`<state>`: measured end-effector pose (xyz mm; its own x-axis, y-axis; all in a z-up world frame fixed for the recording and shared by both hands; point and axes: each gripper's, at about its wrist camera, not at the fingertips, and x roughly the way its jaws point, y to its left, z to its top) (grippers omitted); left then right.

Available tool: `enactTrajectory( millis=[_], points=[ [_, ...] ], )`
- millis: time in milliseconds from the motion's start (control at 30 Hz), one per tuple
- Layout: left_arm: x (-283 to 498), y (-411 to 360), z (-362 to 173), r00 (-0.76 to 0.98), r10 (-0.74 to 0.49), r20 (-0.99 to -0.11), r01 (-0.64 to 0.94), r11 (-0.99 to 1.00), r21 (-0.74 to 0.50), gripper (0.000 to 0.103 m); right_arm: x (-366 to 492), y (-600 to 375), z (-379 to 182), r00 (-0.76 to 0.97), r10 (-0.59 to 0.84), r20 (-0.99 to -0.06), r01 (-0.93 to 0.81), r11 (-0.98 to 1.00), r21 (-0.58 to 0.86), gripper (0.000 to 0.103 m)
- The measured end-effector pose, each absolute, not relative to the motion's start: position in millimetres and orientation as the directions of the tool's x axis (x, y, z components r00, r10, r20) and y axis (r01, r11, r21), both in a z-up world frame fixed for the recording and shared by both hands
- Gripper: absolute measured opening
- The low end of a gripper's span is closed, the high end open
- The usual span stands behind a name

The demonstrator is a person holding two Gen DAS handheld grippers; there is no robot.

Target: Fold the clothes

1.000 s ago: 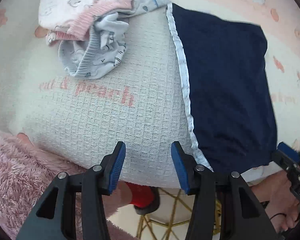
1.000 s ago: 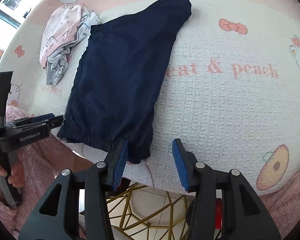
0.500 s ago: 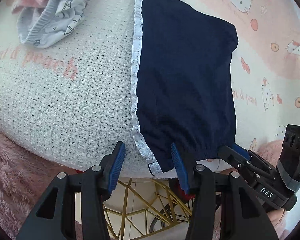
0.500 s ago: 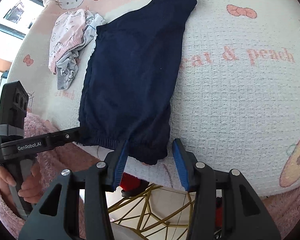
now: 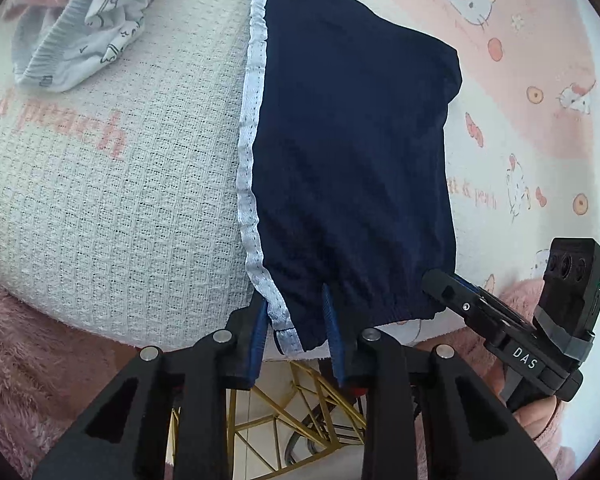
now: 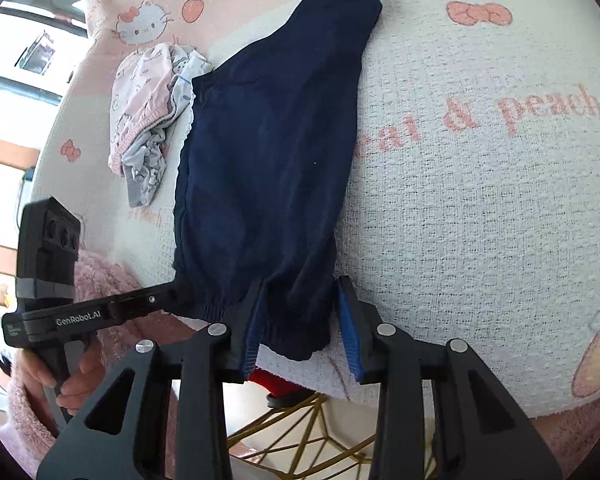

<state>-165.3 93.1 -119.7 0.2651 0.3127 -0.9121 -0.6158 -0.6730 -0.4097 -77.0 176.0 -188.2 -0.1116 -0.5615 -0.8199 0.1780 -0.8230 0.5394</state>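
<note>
Navy shorts (image 5: 352, 160) with a white mesh side stripe (image 5: 250, 160) lie flat on a white waffle blanket (image 5: 120, 220), waistband at the near edge. My left gripper (image 5: 294, 320) straddles the waistband corner that bears the stripe. Its jaws are closing, with the cloth between the pads. In the right wrist view the same shorts (image 6: 268, 160) lie with the other waistband corner between the pads of my right gripper (image 6: 300, 320), whose jaws are closing too. Each view also shows the other gripper from the side: the right one (image 5: 440, 280) and the left one (image 6: 180, 288).
A heap of small pink and grey printed clothes (image 5: 84, 40) (image 6: 148, 120) lies at the far left of the blanket (image 6: 480, 220). The blanket's near edge hangs over a gold wire frame (image 5: 292, 412). Pink fleece sleeves (image 5: 20, 340) flank the grippers.
The left gripper has swung right, from bare blanket to the striped waistband corner, and its jaws have narrowed. The right gripper has sunk onto the other corner and narrowed as well.
</note>
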Motion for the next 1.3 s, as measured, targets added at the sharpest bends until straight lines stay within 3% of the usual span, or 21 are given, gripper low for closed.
enactTrajectory(
  millis=[33, 133, 300, 500, 667, 767, 1133, 1233, 1300],
  points=[
    [-155, 122, -132, 0.261, 0.314, -0.913, -0.617, -0.673, -0.408, 0.025, -74, 176, -187, -0.105, -0.561, -0.821, 0.187, -0.822, 0.538, 0.019],
    [-153, 122, -126, 0.255, 0.329, -0.909, -0.61, -0.675, -0.415, 0.021, -64, 176, -182, -0.084, -0.561, -0.823, 0.211, -0.818, 0.536, 0.015],
    [-140, 118, -121, 0.263, 0.33, -0.907, -0.61, -0.671, -0.421, 0.02, -53, 182, -175, -0.084, -0.561, -0.823, 0.203, -0.819, 0.537, 0.015],
    [-132, 137, -134, 0.276, 0.276, -0.921, -0.626, -0.675, -0.39, 0.02, -52, 179, -188, -0.034, -0.532, -0.846, 0.192, -0.834, 0.517, 0.022],
    [-117, 145, -117, 0.247, 0.293, -0.924, -0.654, -0.653, -0.382, 0.015, -39, 169, -171, -0.059, -0.481, -0.875, 0.301, -0.844, 0.444, 0.012],
    [-110, 146, -102, 0.238, 0.338, -0.911, -0.646, -0.645, -0.408, 0.014, -28, 164, -152, -0.094, -0.491, -0.866, 0.37, -0.825, 0.427, 0.011],
    [-145, 181, -81, 0.35, 0.502, -0.791, -0.494, -0.618, -0.611, 0.014, -57, 198, -125, -0.137, -0.71, -0.691, 0.221, -0.702, 0.677, 0.011],
    [-155, 199, -80, 0.349, 0.466, -0.813, -0.521, -0.624, -0.582, 0.014, -75, 198, -116, -0.154, -0.727, -0.669, 0.208, -0.686, 0.697, 0.011],
    [-155, 207, -85, 0.35, 0.421, -0.837, -0.552, -0.629, -0.547, 0.014, -85, 190, -113, -0.145, -0.693, -0.706, 0.214, -0.718, 0.662, 0.011]
  ],
)
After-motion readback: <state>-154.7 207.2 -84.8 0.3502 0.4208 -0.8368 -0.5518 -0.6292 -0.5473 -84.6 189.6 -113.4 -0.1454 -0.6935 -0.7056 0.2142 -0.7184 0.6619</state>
